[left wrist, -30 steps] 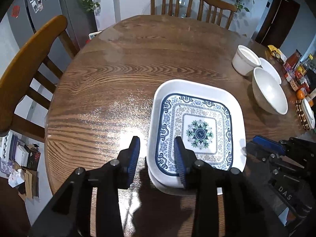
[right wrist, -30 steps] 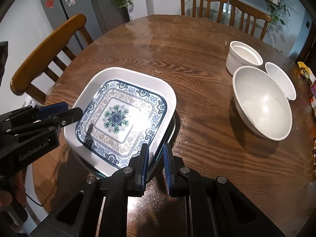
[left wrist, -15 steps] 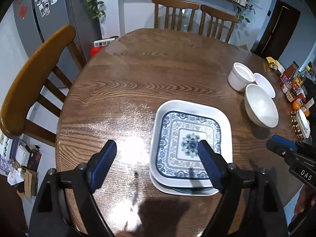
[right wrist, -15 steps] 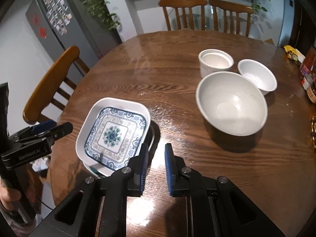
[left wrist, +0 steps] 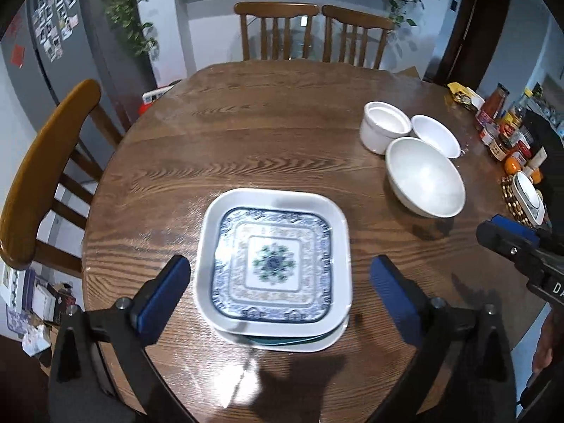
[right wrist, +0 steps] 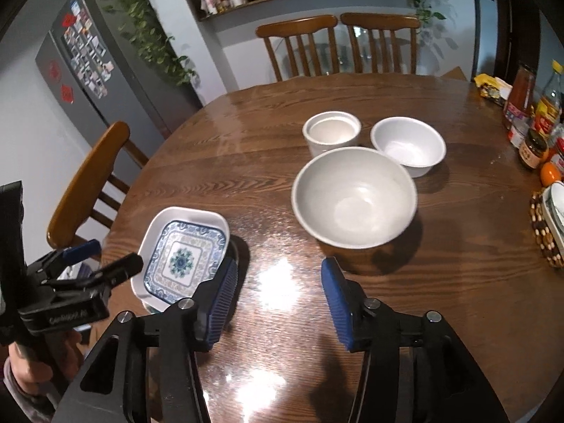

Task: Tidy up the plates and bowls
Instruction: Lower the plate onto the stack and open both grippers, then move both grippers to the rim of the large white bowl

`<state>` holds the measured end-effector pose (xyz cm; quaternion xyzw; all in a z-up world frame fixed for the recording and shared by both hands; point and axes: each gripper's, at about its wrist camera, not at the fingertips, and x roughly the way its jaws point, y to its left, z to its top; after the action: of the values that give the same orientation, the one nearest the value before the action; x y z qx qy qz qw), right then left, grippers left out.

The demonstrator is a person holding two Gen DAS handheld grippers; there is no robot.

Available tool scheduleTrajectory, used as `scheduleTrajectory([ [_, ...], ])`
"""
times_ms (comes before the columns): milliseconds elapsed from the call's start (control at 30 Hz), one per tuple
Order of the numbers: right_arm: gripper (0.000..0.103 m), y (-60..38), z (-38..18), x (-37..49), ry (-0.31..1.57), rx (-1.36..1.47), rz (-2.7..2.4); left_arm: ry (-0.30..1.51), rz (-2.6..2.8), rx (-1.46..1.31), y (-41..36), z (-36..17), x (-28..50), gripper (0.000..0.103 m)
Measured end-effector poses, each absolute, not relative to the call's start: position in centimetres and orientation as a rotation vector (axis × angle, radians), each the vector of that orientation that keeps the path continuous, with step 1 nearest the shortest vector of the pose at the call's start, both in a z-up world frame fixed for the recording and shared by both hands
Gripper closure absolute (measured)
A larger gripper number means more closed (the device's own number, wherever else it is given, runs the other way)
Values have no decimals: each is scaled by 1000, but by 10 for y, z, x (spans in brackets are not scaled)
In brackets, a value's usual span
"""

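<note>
A square white plate with a blue pattern [left wrist: 273, 259] lies on top of a small stack of plates on the round wooden table [left wrist: 268, 148]; it also shows in the right wrist view [right wrist: 183, 255]. My left gripper [left wrist: 280, 287] is open and empty, raised above the stack's near edge. My right gripper [right wrist: 278, 298] is open and empty, above bare table between the stack and a large white bowl [right wrist: 354, 197]. Behind that bowl stand a white ramekin [right wrist: 331, 132] and a small white bowl [right wrist: 407, 144]. The three also show in the left wrist view: large bowl [left wrist: 424, 178], ramekin [left wrist: 384, 127], small bowl [left wrist: 435, 135].
Bottles and jars [right wrist: 532, 116] line the table's right edge, with an orange [right wrist: 550, 172] and a dish on a beaded mat [right wrist: 550, 225]. Wooden chairs stand at the left [left wrist: 42, 162] and the far side [left wrist: 278, 30]. A fridge [right wrist: 91, 74] stands at the back left.
Both grippers have pulled back and up from the plate stack. The left opened wide first; the right, shut at the stack's edge before, has swung toward the bowls and opened.
</note>
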<state>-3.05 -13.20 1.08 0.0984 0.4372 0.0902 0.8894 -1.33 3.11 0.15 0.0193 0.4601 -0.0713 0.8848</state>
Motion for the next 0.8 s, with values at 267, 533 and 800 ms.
scheduleTrajectory([
  [267,52,-167,16,-34,887,238,158,945,-181,79,-5,7,-11,1],
  [533,51,-199,15,-35,880,261,126,936,-215,96,-38,11,-9,1],
  [800,51,-226,15,-35,873,274,98,936,-254,103,-68,11,-8,1],
])
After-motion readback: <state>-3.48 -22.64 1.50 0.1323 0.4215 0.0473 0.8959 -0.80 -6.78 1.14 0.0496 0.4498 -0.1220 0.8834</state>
